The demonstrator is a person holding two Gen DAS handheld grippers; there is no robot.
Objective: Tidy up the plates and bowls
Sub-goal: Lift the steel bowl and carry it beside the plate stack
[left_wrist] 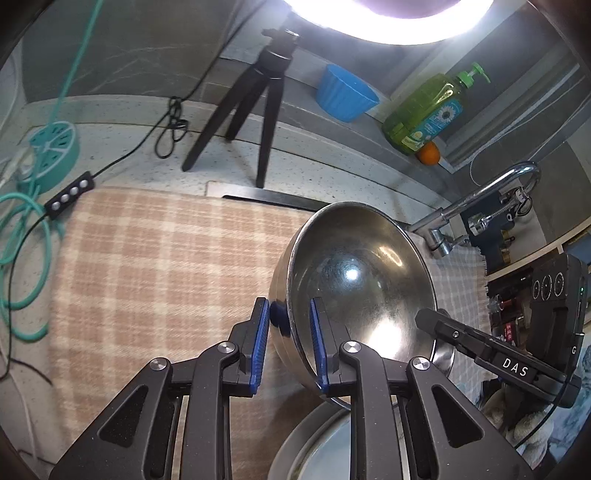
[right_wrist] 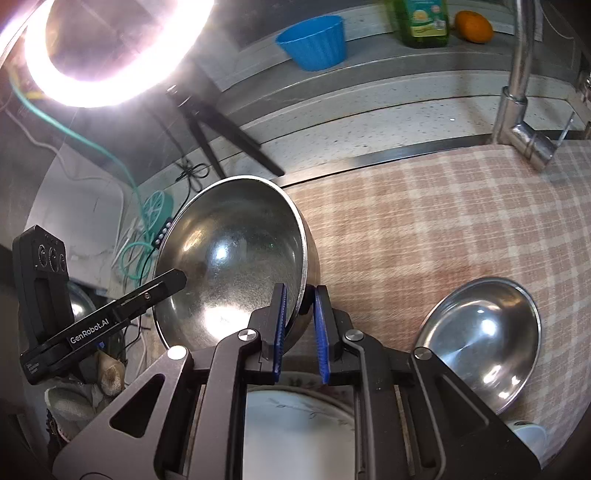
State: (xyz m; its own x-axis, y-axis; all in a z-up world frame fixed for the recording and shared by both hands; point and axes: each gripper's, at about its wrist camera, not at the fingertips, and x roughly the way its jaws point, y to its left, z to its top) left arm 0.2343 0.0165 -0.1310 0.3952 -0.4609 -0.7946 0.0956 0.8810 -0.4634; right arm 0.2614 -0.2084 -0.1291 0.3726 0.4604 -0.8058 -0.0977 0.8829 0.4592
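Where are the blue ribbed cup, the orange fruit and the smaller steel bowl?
Blue ribbed plastic cup (right_wrist: 314,44): right wrist view, its outer wall.
Round orange fruit (right_wrist: 474,26): right wrist view, its middle.
Smaller shiny steel bowl (right_wrist: 480,347): right wrist view, its inside.

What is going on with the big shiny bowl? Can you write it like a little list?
held thing: big steel bowl, tilted, lifted above the checked cloth
left tool: shut on the bowl's rim
right tool: shut on the opposite rim
underneath: white plate
also on cloth: smaller steel bowl
back ledge: blue cup, soap bottle, orange
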